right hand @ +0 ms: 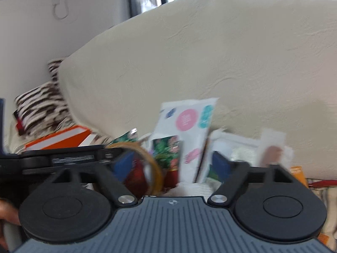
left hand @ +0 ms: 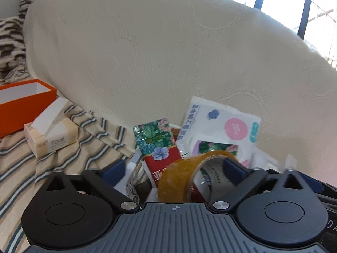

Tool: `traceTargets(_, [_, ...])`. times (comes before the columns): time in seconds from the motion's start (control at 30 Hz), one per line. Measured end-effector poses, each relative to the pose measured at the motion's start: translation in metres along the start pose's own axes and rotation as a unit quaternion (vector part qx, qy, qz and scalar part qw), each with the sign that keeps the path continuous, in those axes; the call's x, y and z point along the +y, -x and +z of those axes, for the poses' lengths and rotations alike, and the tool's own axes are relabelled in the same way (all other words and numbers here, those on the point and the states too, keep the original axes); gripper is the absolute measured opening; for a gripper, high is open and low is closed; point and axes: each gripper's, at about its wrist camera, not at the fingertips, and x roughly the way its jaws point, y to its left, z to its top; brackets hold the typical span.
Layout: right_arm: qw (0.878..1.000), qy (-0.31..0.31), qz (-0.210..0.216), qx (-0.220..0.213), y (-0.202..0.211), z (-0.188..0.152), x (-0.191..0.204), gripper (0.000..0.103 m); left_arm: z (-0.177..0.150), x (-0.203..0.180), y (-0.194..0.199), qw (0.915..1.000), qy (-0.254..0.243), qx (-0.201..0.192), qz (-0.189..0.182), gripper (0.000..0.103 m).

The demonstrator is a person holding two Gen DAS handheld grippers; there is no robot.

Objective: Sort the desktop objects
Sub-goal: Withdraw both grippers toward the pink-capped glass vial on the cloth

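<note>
In the left wrist view my left gripper (left hand: 171,166) is wide open. A roll of clear amber tape (left hand: 179,181) stands on edge between its fingers, nearer the right finger (left hand: 231,168); contact is unclear. Behind the tape stand a floral red packet (left hand: 157,145) and a white pouch with a pink circle (left hand: 221,128). In the blurred right wrist view my right gripper (right hand: 174,164) is open over the same pile, with the tape roll (right hand: 151,164) by its left finger, the floral packet (right hand: 168,154) and the white pouch (right hand: 189,124) ahead. The left gripper's body (right hand: 63,160) shows at left.
An open orange box (left hand: 19,103) and a tissue box marked Face (left hand: 52,132) sit at left on a striped cloth (left hand: 63,168). A large cream cushion (left hand: 168,52) rises behind the pile. Orange packets (right hand: 299,172) lie at right. Striped fabric (right hand: 40,107) lies at far left.
</note>
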Motion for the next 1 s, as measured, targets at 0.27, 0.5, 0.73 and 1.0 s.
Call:
traceTargets(0.27, [0.999,-0.029,0.001,-0.027,0.042,-0.005,-0.014,0.103,-0.013,-0.037,0.05,0.9984,-0.046,-0.024,-0.021,0.103])
traceTargets(0.5, [0.998,-0.028,-0.019,-0.054,0.112,-0.032,-0.035,0.103,-0.054,-0.086,0.089,0.9951,-0.075,-0.028,-0.058,0.103])
traceTargets(0.73, [0.997,-0.006,-0.068,-0.04,0.171,-0.063,-0.086,0.103,-0.109,-0.15,0.09,0.9867,-0.097,0.005,-0.13,0.103])
traceTargets(1.0, [0.982,-0.048,-0.178,-0.024,0.203,-0.094,-0.183,0.103,-0.169,-0.222,0.06,0.9756,-0.107,0.058,-0.182,0.103])
